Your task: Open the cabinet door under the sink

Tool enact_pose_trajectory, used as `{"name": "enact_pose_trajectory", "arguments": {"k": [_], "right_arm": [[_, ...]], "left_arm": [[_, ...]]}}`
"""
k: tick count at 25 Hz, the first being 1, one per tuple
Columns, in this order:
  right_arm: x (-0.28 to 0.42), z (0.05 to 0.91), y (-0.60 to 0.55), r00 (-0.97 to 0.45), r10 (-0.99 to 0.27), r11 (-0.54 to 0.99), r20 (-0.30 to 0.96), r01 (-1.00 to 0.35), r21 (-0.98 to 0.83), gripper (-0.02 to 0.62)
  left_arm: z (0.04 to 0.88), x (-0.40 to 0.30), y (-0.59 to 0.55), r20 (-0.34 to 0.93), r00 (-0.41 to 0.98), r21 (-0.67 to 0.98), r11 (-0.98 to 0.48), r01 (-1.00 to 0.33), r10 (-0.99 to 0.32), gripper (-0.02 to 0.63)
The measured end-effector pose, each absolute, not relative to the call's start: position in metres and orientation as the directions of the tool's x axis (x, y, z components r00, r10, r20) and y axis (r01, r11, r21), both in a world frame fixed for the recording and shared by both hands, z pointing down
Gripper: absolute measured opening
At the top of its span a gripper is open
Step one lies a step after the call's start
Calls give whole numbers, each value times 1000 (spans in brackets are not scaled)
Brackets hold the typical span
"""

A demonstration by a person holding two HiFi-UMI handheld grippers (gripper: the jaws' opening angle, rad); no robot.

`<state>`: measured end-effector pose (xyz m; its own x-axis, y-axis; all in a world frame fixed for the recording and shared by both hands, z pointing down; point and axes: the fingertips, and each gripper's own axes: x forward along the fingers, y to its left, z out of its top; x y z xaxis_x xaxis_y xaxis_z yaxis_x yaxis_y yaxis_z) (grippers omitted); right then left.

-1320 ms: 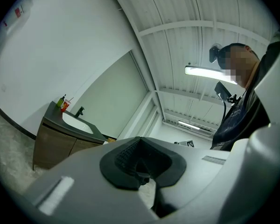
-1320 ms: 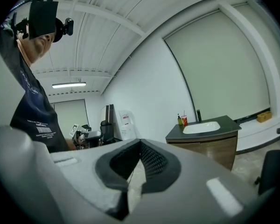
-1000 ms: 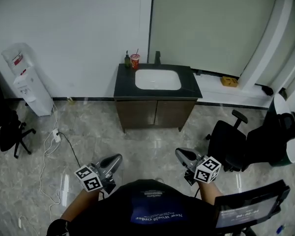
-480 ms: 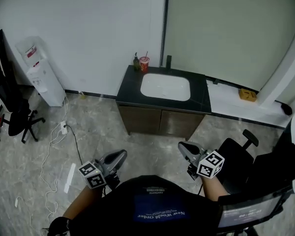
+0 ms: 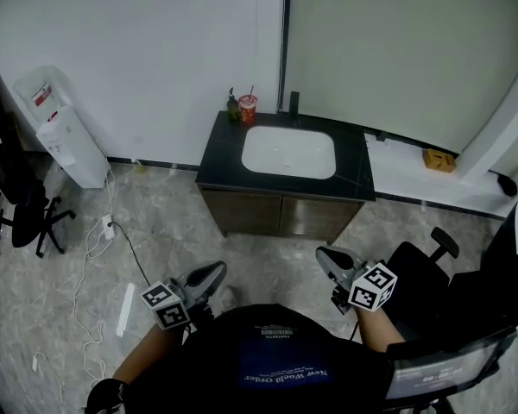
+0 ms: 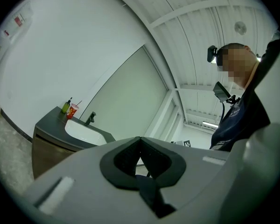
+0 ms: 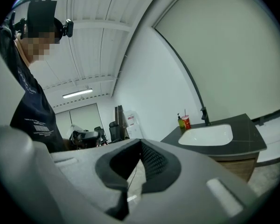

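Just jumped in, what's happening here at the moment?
A person stands back from the sink cabinet with a claw in each hand. The left claw and right claw are both shut and empty, held low in front of the body and pointing toward the cabinet. The two doors under the sink are closed, and neither claw is near them.

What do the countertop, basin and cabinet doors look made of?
Countertop: near-black flat slab with a soft sheen, likely stone or a stone-look composite.
Basin: white, smooth and glossy, probably ceramic.
Cabinet doors: flat, matte brown panels, either wood or wood-look laminate; the grain is too small to tell which.
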<state>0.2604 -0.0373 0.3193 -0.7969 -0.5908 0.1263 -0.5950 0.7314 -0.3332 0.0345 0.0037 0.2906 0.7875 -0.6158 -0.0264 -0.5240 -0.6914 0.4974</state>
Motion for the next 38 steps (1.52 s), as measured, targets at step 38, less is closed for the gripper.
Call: {"name": "enact_pose_trajectory", "arguments": {"k": [38], "right_arm": [[222,347,-310,-817,-537,749,209,-576,-327,2]], "left_arm": [[401,31,-288,220,795,489,-641,-591,-565,2]]}}
